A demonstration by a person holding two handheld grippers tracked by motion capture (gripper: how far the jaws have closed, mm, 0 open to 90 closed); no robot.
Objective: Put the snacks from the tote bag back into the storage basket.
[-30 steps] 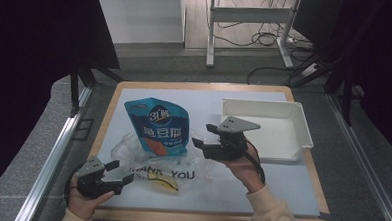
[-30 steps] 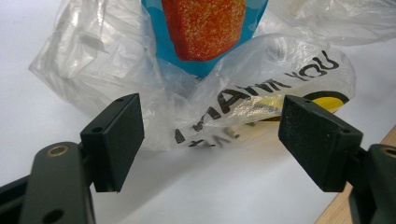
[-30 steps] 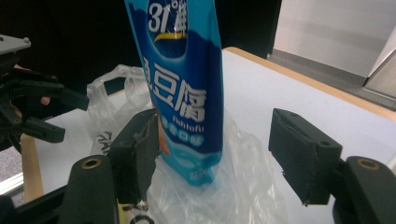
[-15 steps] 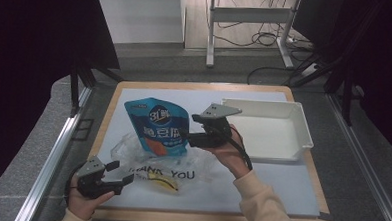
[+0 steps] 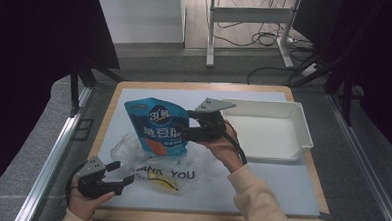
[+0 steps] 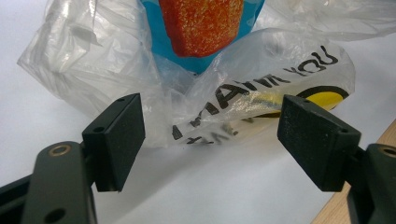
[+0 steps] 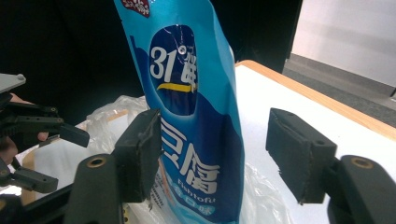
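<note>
The blue pouch [image 5: 159,127] stands upright on the white mat [image 5: 280,187], its lower end sunk into the crumpled clear plastic bag [image 5: 154,161] printed with "THANK YOU". The right gripper [image 5: 184,131] comes at the pouch from the side of the white tray [image 5: 303,129], lying about level, and its jaws have just been closing. In the right gripper view the pouch rises between them: one pad sits right at the pouch's edge (whether it actually touches I cannot tell), while the other pad stands well apart from the pouch's far edge, so the jaws are open around it rather than clamped. The left gripper [image 5: 121,173] rests low near the front edge of the wooden table [image 5: 204,220], jaws spread wide with nothing between them. In the left gripper view the bag's printed front lies just beyond its pads, and the pouch's orange-and-blue bottom shows behind that.
</note>
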